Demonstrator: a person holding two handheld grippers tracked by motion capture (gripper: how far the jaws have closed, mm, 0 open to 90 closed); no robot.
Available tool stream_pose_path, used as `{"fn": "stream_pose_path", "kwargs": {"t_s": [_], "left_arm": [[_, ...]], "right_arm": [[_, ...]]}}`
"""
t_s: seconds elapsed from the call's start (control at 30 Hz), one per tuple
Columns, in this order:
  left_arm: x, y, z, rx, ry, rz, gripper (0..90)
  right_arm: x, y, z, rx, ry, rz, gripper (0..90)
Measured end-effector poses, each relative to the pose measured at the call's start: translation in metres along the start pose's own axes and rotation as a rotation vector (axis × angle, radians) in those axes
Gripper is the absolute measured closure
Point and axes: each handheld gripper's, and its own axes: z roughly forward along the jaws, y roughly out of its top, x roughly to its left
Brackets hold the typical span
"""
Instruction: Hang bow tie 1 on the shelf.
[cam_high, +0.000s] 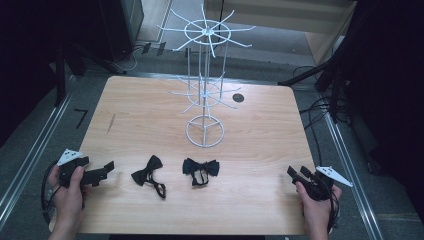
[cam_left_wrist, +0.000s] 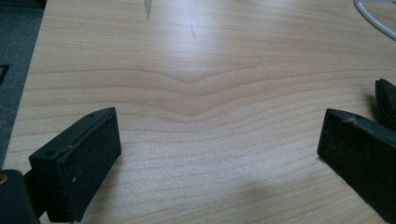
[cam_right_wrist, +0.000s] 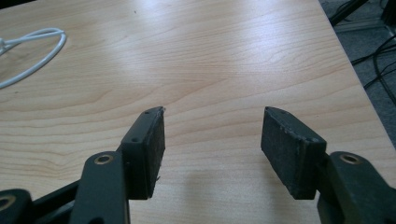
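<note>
In the high view, the left gripper (cam_high: 107, 167) rests at the near left part of the wooden table (cam_high: 260, 130), held by the person's left hand (cam_high: 67, 192). Its jaws point to the right, toward the left bow tie (cam_high: 148, 171), which lies just beside them but does not touch them. This bow tie is turned: its long axis runs diagonally, from the near left to the far right, and its strap goes toward the near edge. The second bow tie (cam_high: 200, 168) lies to the right of the first one, near the middle of the table. Its long axis runs almost straight from left to right, and its strap makes a loop on the near side. Behind the two ties stands a white wire rack (cam_high: 205, 131) with a round base. The right gripper (cam_high: 296, 175) is at the near right edge, well apart from both ties, and its jaws point to the far left.

In the left gripper view, the jaws stand wide apart over bare wood, with nothing between them. A dark edge of the left bow tie (cam_left_wrist: 386, 100) appears behind the right jaw.

In the right gripper view, the jaws are also parted and empty. The wire rack's base ring (cam_right_wrist: 32, 53) shows at the far left.
</note>
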Motion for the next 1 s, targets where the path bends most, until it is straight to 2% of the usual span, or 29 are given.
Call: {"fn": "stream_pose_path", "kwargs": {"t_s": [0.17, 0.3, 0.43, 0.6, 0.9, 1.0], "left_arm": [[0.000, 0.000, -0.001, 0.002, -0.005, -0.003, 0.0], [0.000, 0.000, 0.000, 0.004, 0.000, -0.002, 0.0], [0.000, 0.000, 0.000, 0.000, 0.001, 0.000, 0.0], [0.000, 0.000, 0.000, 0.000, 0.000, 0.000, 0.0], [-0.001, 0.000, 0.000, 0.001, 0.002, 0.003, 0.0], [-0.001, 0.000, 0.000, 0.001, 0.002, 0.002, 0.0]], "right_arm": [[0.007, 0.003, 0.000, -0.018, 0.005, -0.035, 40.8], [0.019, 0.006, -0.001, -0.036, 0.040, -0.028, 41.0], [0.034, 0.007, 0.004, -0.034, 0.062, -0.082, 40.9], [0.048, 0.009, 0.006, -0.031, 0.095, -0.107, 40.9], [0.057, 0.008, 0.008, -0.023, 0.110, -0.095, 40.9], [0.060, 0.009, 0.009, -0.023, 0.114, -0.109, 41.0]]}}
